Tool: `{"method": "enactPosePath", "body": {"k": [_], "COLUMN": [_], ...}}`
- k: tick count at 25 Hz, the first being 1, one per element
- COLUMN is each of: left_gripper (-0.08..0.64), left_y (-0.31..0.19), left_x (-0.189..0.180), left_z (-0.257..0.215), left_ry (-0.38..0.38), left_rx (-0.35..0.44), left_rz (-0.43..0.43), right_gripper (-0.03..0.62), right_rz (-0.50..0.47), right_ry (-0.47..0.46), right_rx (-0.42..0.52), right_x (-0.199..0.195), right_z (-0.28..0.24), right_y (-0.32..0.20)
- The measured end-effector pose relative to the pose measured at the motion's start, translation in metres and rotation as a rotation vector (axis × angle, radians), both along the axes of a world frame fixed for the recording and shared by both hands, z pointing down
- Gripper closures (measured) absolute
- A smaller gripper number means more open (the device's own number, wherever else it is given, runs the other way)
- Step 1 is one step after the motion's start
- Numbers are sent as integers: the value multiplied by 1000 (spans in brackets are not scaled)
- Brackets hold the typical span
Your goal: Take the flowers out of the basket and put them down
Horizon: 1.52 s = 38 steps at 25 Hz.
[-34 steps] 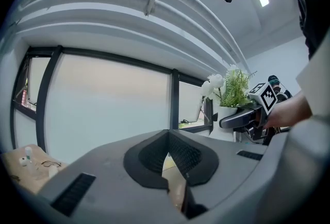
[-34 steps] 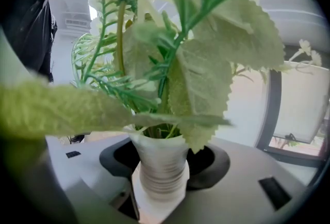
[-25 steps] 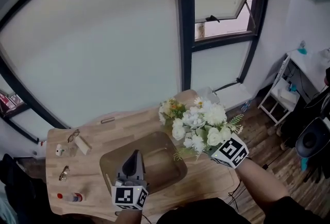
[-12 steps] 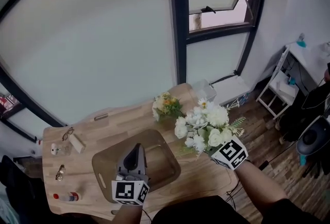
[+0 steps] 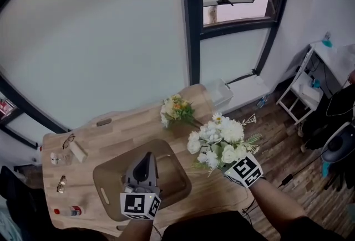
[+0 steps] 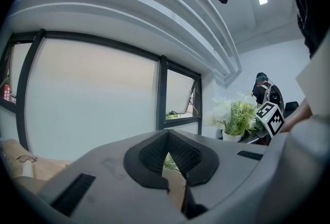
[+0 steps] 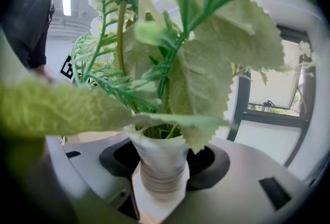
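Putting-down step: right gripper (image 7: 160, 184) clamps the bouquet (image 5: 219, 143) by its wrapped stem, right of the basket (image 5: 103, 180) (left gripper (image 5: 145, 161), over it, closed and empty). Next, lower it onto the table (image 5: 125, 129).

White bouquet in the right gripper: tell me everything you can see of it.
The white artificial-looking bouquet has white blooms, one daisy, green serrated leaves and ferny sprigs. Its stems are bound in a ribbed white wrap, clamped between the right gripper's tongs. It leans over the light wooden table.
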<state>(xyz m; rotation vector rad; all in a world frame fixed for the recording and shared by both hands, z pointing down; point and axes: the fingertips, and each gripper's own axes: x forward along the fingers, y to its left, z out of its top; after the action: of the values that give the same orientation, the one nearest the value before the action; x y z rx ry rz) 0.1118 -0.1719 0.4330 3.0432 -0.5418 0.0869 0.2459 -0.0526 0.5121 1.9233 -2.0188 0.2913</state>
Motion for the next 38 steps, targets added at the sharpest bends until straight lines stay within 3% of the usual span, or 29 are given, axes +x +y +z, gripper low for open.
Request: {"method": "enactPosePath", "body": {"k": [22, 38], "left_gripper": [558, 558], "left_y": [8, 6], "left_x": [6, -16], "left_z": [33, 29], "left_ry": [-83, -111], "left_rx": [-39, -38], "left_rz": [-12, -86], "right_gripper": [336, 336], "right_rz": [-17, -26], "right_ry": [-37, -34], "right_rx": [-76, -45], "right_x": [-2, -8], "right_z": [103, 117], "right_y": [5, 0]}}
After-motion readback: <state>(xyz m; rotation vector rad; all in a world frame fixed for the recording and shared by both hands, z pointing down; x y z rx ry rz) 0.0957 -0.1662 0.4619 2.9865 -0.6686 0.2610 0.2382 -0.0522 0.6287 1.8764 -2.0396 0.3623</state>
